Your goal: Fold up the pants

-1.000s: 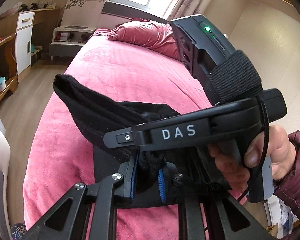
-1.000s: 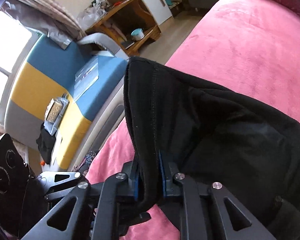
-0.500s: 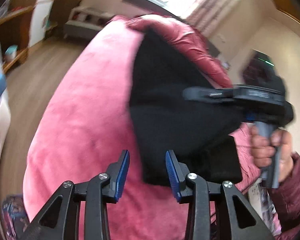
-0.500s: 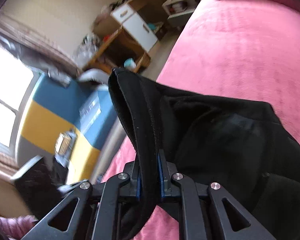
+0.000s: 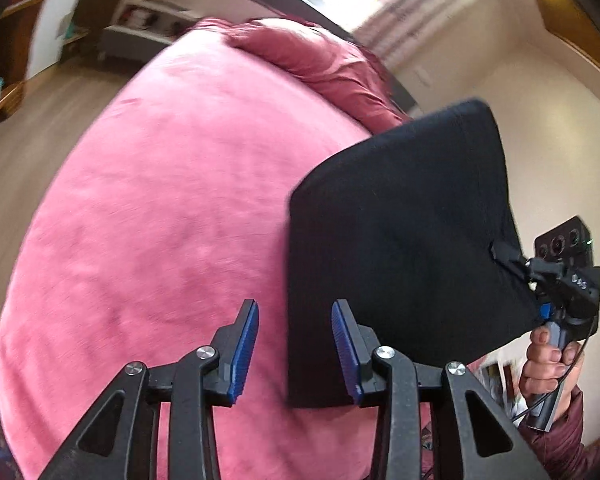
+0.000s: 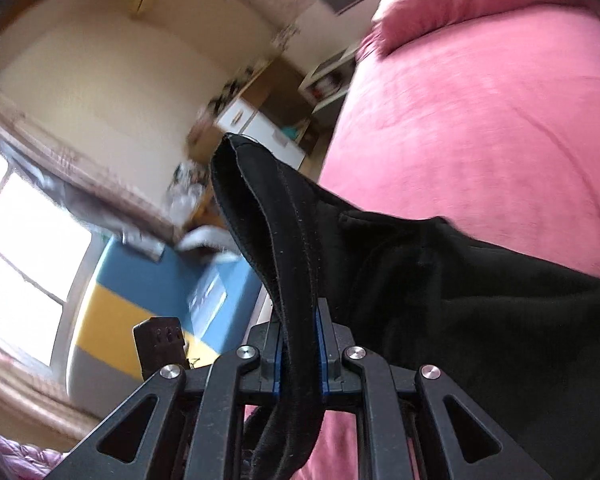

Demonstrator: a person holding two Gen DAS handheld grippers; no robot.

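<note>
The black pants (image 5: 400, 240) hang in the air over the pink bed (image 5: 160, 200), folded into a wide flap. My right gripper (image 6: 298, 344) is shut on a thick edge of the pants (image 6: 284, 240), and it shows at the right of the left wrist view (image 5: 516, 264) gripping the cloth's right side. My left gripper (image 5: 296, 344) is open and empty, just left of the pants' lower left corner, with its right finger (image 5: 346, 348) in front of the cloth.
A pink pillow (image 5: 320, 56) lies at the bed's head. Wooden floor (image 5: 40, 120), a low shelf unit (image 5: 140, 28) and a desk stand left of the bed. A blue and yellow sofa (image 6: 140, 296) shows in the right wrist view.
My left gripper let go of the pants, opened and drew back to the left. My right gripper lifted the pants up and away to the right, so they hang off the bed.
</note>
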